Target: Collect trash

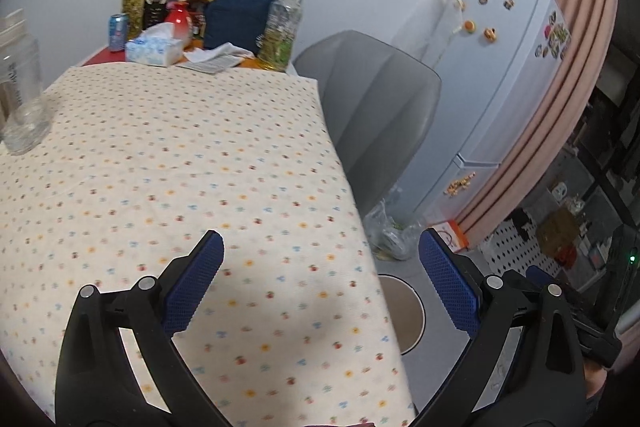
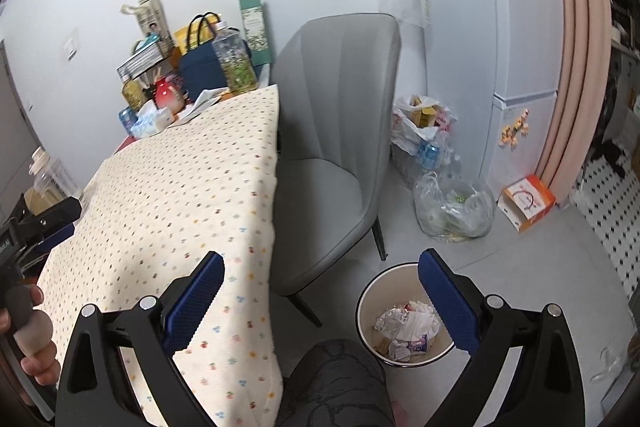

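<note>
A round white waste bin (image 2: 366,307) stands on the floor by the table's corner, holding crumpled paper and wrappers (image 2: 404,325). Its rim shows in the left wrist view (image 1: 416,311) past the table edge. My left gripper (image 1: 320,251) is open and empty over the dotted tablecloth (image 1: 168,155) near the table's right edge. My right gripper (image 2: 320,267) is open and empty, held above the table corner and the bin. The left gripper also shows at the left edge of the right wrist view (image 2: 44,223), held in a hand.
A grey chair (image 2: 336,131) stands at the table's side. Bottles, a tissue box (image 1: 154,49), a blue bag (image 1: 238,15) and jars crowd the far end. A clear jar (image 1: 22,95) stands left. Plastic bags (image 2: 452,207), an orange box (image 2: 528,203) and a fridge (image 1: 500,75) are right.
</note>
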Demonstrator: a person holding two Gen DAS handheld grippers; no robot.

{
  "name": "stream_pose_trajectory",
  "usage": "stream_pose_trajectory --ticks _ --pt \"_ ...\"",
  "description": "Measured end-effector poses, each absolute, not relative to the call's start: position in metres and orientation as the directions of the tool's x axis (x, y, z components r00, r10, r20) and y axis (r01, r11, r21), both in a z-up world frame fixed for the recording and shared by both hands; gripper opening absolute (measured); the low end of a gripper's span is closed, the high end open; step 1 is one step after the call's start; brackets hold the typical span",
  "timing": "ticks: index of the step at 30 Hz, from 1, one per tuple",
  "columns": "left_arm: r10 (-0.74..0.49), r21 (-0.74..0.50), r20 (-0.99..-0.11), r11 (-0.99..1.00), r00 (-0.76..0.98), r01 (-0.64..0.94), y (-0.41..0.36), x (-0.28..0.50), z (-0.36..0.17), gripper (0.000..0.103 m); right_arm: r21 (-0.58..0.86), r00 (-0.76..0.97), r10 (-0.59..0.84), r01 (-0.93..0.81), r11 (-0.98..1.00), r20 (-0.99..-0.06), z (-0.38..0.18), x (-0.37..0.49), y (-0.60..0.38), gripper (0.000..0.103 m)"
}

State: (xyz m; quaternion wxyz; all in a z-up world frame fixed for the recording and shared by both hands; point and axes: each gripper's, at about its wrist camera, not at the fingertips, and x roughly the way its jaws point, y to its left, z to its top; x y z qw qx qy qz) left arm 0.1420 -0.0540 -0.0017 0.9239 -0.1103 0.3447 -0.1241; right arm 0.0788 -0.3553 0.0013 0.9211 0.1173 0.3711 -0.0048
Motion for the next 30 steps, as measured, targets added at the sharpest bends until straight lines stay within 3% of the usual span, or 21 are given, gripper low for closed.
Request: stream_pose_trajectory --ticks 14,30 --pt "-0.199 -0.210 -0.558 0.973 0.806 0.095 0.001 0.090 0.034 0.097 0.128 0.759 0.081 0.003 0.992 -0.646 0.048 0.055 -0.297 0.095" --pt "-0.160 -0.154 -0.518 0.984 0.840 0.092 0.010 0.053 0.062 0.097 0.129 0.777 0.128 -0.061 0.990 -0.616 0.079 0.030 -0.278 0.095"
